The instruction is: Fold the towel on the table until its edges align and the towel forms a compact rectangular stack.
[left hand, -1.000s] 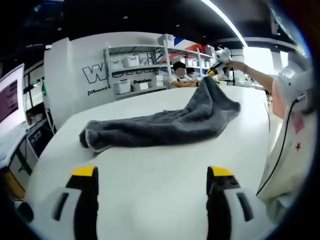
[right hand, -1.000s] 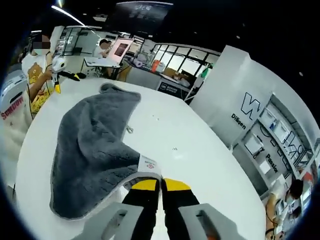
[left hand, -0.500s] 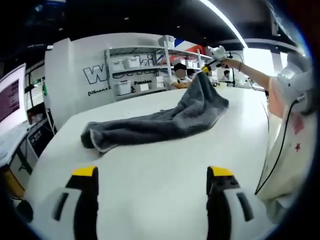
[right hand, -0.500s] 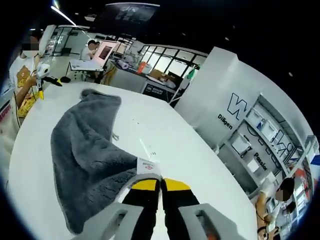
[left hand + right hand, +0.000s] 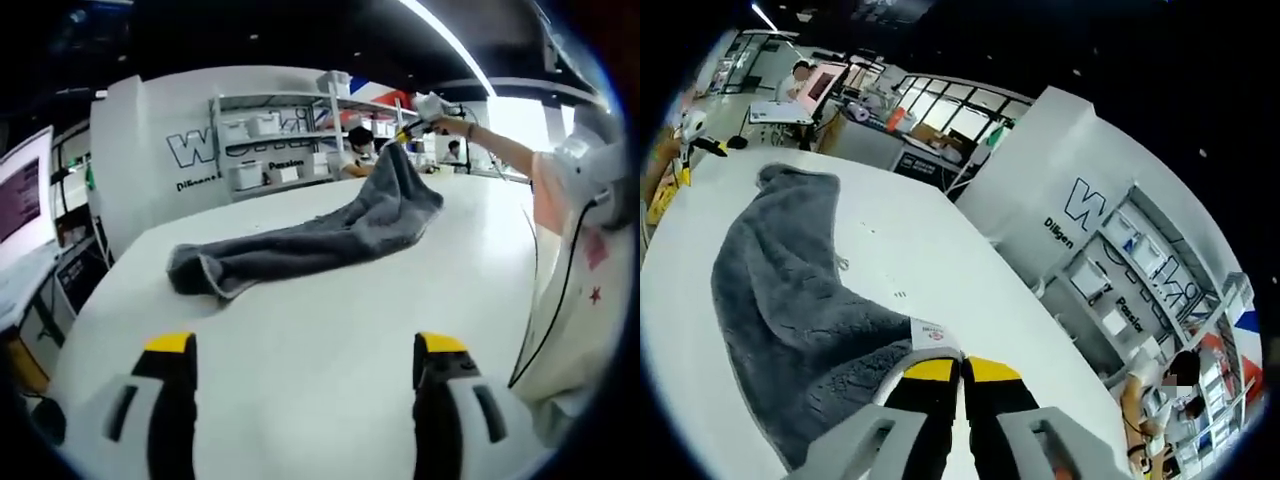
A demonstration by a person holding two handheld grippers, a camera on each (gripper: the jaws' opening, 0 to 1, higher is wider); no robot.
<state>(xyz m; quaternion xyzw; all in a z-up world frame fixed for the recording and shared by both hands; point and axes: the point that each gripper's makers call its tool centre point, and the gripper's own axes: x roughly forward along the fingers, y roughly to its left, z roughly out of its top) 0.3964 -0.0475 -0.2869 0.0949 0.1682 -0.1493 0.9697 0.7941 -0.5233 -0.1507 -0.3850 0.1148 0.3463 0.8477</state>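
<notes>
A dark grey towel (image 5: 300,245) lies stretched across the white table (image 5: 300,400) in the left gripper view, bunched at its near left end. Its far right corner is lifted off the table by my right gripper (image 5: 405,130), held in a person's hand. My left gripper (image 5: 305,345) hovers low over the near table, open and holding nothing, well short of the towel. In the right gripper view, my right gripper (image 5: 962,365) is shut on the towel's corner beside a white label (image 5: 933,335). From there the towel (image 5: 780,300) trails down to the table (image 5: 940,240).
Shelves (image 5: 280,140) with white bins and a white lettered wall stand behind the table. A person (image 5: 360,145) sits at the far side. A monitor (image 5: 20,200) is at the left. The holder's arm (image 5: 500,150) and body fill the right side.
The right gripper has carried the raised towel corner leftward in the left gripper view, and the towel has drawn in narrower. The left gripper has stayed put.
</notes>
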